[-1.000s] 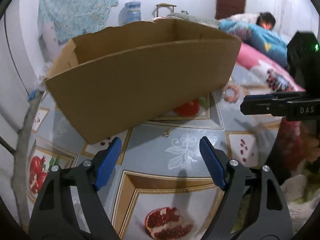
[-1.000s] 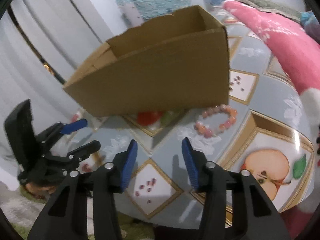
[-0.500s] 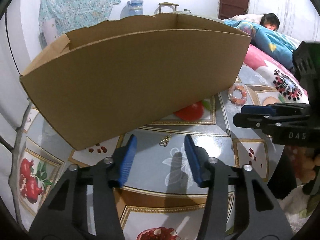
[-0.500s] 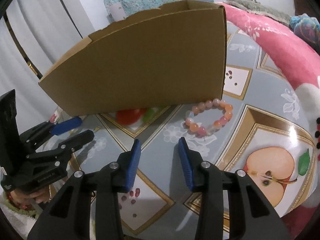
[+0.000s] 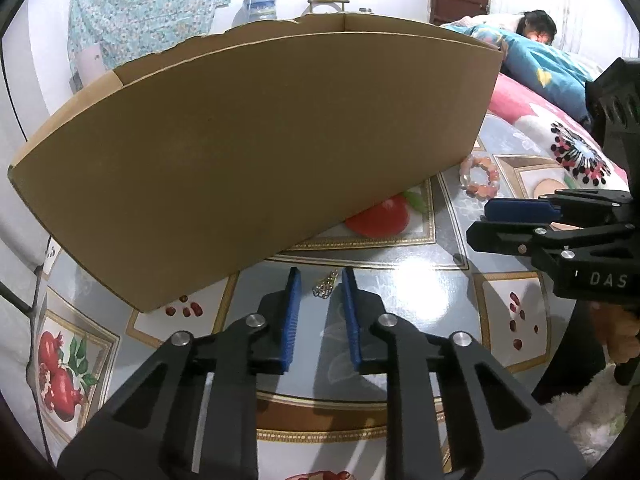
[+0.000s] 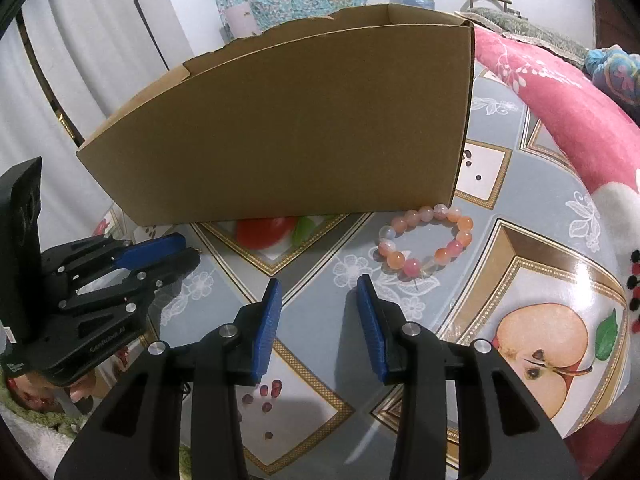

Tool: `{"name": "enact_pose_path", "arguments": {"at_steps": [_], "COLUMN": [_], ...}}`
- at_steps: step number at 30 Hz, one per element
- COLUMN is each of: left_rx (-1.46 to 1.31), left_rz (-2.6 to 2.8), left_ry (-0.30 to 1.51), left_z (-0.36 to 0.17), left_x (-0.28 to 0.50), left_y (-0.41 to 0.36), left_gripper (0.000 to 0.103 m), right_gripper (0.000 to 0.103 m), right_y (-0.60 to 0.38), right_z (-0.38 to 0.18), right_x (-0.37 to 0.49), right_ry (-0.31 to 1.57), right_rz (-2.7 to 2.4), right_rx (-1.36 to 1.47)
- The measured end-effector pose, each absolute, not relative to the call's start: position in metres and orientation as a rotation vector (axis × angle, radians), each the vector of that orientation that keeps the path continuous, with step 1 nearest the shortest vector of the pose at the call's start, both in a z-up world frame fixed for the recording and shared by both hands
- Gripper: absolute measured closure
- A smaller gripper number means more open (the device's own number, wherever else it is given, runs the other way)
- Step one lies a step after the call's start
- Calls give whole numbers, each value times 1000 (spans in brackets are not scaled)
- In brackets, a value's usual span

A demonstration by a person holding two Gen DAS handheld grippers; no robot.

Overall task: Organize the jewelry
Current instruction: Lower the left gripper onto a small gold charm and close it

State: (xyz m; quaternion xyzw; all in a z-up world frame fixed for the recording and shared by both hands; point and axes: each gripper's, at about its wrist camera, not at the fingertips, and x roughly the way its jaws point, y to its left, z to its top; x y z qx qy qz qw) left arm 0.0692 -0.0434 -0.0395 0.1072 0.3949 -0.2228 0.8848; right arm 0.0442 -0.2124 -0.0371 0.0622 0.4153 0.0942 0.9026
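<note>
A small gold trinket point(image 5: 326, 285) lies on the table just before my left gripper point(image 5: 319, 276), whose blue pads stand narrowly open on either side of it without touching it. A pink and orange bead bracelet point(image 6: 426, 241) lies by the right corner of an open cardboard box point(image 6: 304, 128); it also shows in the left wrist view point(image 5: 479, 176). My right gripper point(image 6: 318, 286) is open and empty, a little short and left of the bracelet. The box point(image 5: 256, 148) stands behind both.
The table point(image 6: 532, 248) has a glossy fruit-print cover. A pink blanket point(image 6: 560, 100) and a person lying on a bed point(image 5: 536, 28) are at the right. Each gripper shows in the other's view: the right one point(image 5: 560, 228), the left one point(image 6: 120, 264).
My left gripper moved forward to the gold trinket and its jaws narrowed from wide open. My right gripper moved forward toward the bracelet and stayed open.
</note>
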Motion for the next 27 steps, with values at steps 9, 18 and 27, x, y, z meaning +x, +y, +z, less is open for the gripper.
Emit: {"name": "enact_pose_path", "arguments": {"at_steps": [9,18,27], "left_rx": [249,243,202], "left_rz": [-480,-465,-423], "left_ry": [807,810,861], "left_z": [-40,-40,-38], "left_x": [67,62,54], "left_y": [-47,-43,-31], "left_gripper": [100,101,101], "right_gripper": [65,65,65], "right_y": [-216,-216,-224], "right_z": [-35,-35,-29], "right_x": [45,44,38], "right_ry": [858,857,843], "right_rz": [201,203,219], "right_rx": [136,140,149]}}
